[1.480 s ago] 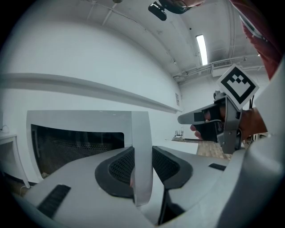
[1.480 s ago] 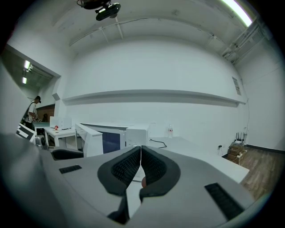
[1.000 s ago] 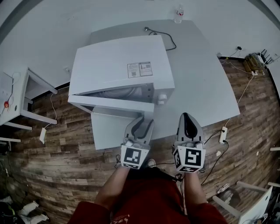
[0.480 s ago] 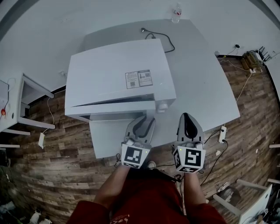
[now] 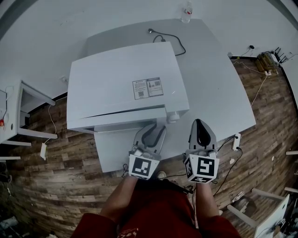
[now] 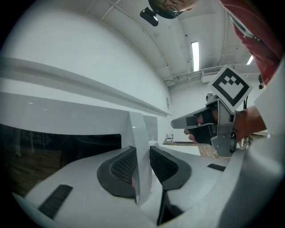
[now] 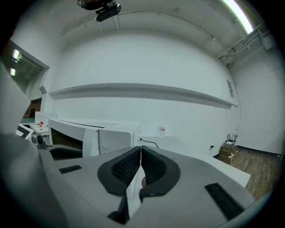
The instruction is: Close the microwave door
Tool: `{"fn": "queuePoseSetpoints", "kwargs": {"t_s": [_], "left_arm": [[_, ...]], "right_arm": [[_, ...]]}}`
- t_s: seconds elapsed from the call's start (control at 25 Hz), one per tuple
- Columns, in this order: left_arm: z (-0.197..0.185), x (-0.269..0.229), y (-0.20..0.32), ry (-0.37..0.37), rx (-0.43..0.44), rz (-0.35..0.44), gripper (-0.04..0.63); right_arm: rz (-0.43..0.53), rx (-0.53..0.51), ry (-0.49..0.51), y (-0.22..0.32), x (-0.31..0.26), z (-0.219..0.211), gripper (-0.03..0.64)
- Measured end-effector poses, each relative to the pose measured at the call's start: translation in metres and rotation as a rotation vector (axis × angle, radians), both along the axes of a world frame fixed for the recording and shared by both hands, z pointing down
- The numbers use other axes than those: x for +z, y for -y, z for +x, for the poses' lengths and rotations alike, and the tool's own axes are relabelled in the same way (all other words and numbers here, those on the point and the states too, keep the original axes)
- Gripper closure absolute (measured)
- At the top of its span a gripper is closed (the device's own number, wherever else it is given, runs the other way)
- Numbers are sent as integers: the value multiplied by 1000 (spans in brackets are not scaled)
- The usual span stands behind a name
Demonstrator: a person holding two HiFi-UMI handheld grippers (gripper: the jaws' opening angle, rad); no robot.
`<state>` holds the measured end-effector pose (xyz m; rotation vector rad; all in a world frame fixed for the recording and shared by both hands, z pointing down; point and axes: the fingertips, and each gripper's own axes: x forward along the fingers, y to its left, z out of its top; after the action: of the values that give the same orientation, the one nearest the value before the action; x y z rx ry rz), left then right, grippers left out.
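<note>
The white microwave [image 5: 125,83] stands on a white table [image 5: 219,93], its door [image 5: 121,122] swung almost against the body with only a thin wedge of gap at the left. My left gripper [image 5: 156,128] reaches level to the door's right end. In the left gripper view the door's white free edge [image 6: 140,147] stands upright between the jaws of the left gripper [image 6: 142,164], which have just been closing onto it. My right gripper [image 5: 199,123] hovers over the table to the right of the microwave, shut and empty, its pads together in the right gripper view [image 7: 140,156].
A water bottle [image 5: 186,11] stands at the table's far edge, and a black power cable [image 5: 173,41] runs behind the microwave. A power strip [image 5: 236,142] with cords lies on the wooden floor at right. A small white side table [image 5: 16,109] stands at left.
The microwave door has swung from well ajar to nearly against the body, with the left gripper following its edge. The right gripper has kept its place beside it.
</note>
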<state>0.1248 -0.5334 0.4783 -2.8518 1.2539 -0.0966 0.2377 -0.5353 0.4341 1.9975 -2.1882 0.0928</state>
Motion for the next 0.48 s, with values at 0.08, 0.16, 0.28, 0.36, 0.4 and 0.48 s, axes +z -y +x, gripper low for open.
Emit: {"fn": "queuePoseSetpoints", "kwargs": {"t_s": [0.08, 0.16, 0.28, 0.36, 0.4, 0.48], "left_arm": [[0, -1, 2, 8, 5, 10, 483], [1, -1, 4, 20, 7, 17, 483], [-1, 0, 11, 40, -7, 15, 489], [-1, 1, 13, 39, 2, 12, 497], [-1, 0, 12, 40, 10, 15, 497], [-1, 0, 12, 44, 16, 10, 497]], "right_arm": [[4, -1, 2, 2, -1, -1, 589], [8, -1, 1, 3, -2, -2, 589], [8, 3, 1, 2, -1, -2, 589], [5, 4, 1, 0, -1, -3, 589], [4, 4, 0, -1, -1, -4, 589], [4, 4, 0, -2, -1, -4, 589]]}}
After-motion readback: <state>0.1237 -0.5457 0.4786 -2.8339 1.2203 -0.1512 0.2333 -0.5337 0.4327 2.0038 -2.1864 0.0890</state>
